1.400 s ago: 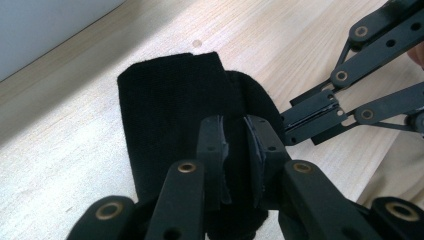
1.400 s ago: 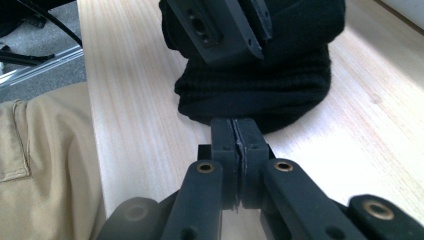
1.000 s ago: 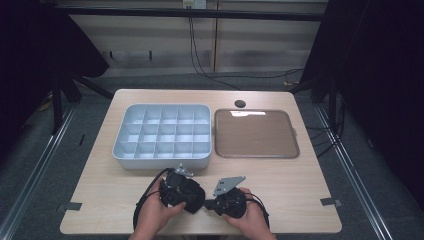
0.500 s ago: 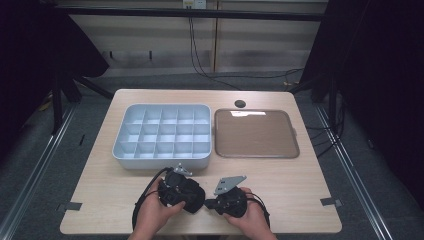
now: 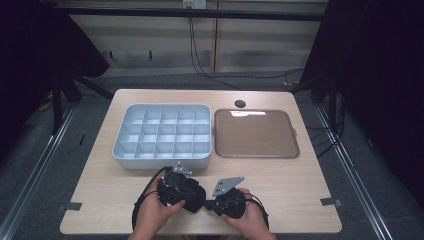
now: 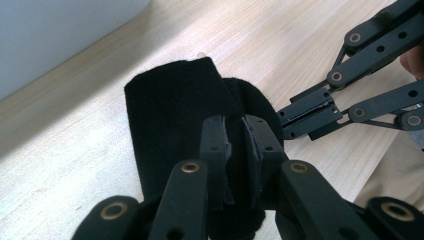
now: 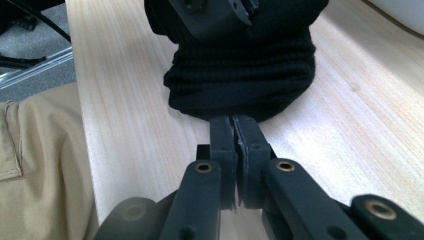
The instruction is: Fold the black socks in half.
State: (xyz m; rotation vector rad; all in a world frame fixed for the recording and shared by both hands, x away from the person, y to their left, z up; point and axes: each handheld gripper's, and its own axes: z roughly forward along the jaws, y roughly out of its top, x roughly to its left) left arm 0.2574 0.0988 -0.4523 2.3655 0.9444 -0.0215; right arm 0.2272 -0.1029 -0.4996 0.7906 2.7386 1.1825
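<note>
A black ribbed cloth (image 5: 196,196), perhaps a sock, hangs bunched between the two grippers near the table's front edge. My left gripper (image 6: 239,125) is shut on a fold of the cloth (image 6: 170,125); its jaws have just been closing a little with the fabric between them. My right gripper (image 7: 233,122) comes from the opposite side and is shut on the cloth's lower edge (image 7: 240,80). In the high view the left gripper (image 5: 192,194) and the right gripper (image 5: 209,203) point at each other, each in a hand. The right gripper's linkage (image 6: 350,95) shows in the left gripper view.
A grey compartment tray (image 5: 160,162) stands just beyond the grippers, at the table's left middle. A flat brown tray (image 5: 255,132) lies to its right, with a round black hole (image 5: 240,103) behind it. The person's tan trousers (image 7: 30,165) lie past the table's front edge.
</note>
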